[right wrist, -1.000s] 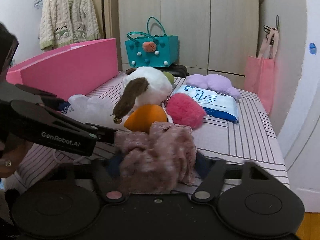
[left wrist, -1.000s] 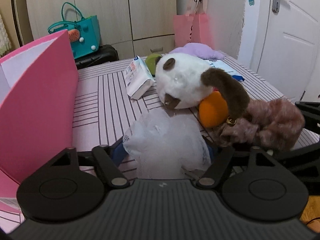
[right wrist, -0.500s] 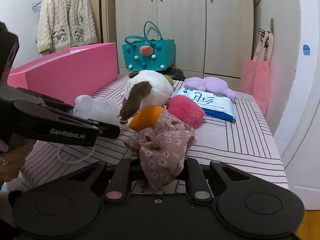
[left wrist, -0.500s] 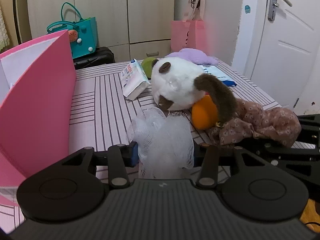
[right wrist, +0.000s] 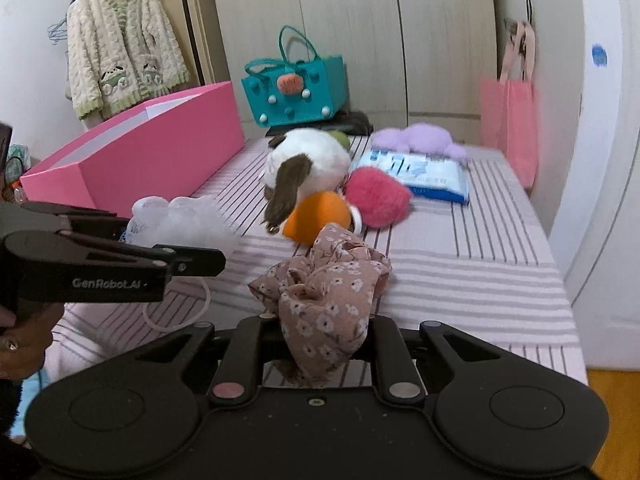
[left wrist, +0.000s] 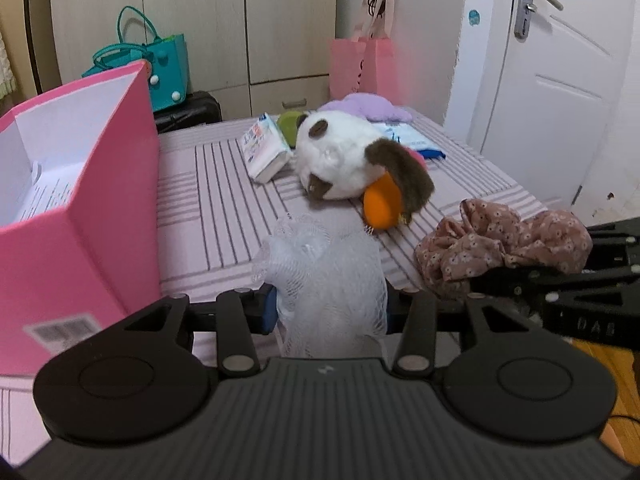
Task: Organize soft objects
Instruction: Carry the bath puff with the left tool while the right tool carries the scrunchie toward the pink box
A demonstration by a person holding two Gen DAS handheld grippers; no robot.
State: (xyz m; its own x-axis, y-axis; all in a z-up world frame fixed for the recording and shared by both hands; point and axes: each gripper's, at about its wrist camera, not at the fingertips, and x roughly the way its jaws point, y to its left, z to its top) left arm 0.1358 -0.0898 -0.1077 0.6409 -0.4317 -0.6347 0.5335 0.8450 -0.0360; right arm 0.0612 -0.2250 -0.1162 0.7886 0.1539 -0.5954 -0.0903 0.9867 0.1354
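1. The left gripper (left wrist: 330, 314) is clamped on a white mesh pouf (left wrist: 324, 276), held at 6 o'clock in the left wrist view and clear of the bed (left wrist: 224, 184). The pouf looks very light, springy and open-weave. It bulges out above the pads, so a bite deep in its bunched middle looks safest. Its cord (right wrist: 176, 320) trails below and may snag.
2. The right gripper (right wrist: 320, 330) is pinched tight on a floral scrunchie (right wrist: 324, 292), also raised off the bed at 6 o'clock in its own view. The scrunchie is thin, limp cloth over elastic, near weightless. It collapses between the jaws, so the grip is on a gathered fold, and loose ruffles flop free.
3. At 9 o'clock of the left view stands the pink box (left wrist: 100, 208), open on top, likely the place for the soft things.
4. Farther on, at 12 o'clock, lie the plush dog (left wrist: 344, 164) and an orange ball (left wrist: 380, 204) touching it. Both look squashy and light. The dog is bulky, so its brown ear seems the handiest hold.
5. Beyond, at about 1 o'clock in the right view, lie a pink pom-pom (right wrist: 378, 198), a tissue pack (right wrist: 424, 174) and a purple plush (right wrist: 416, 140).
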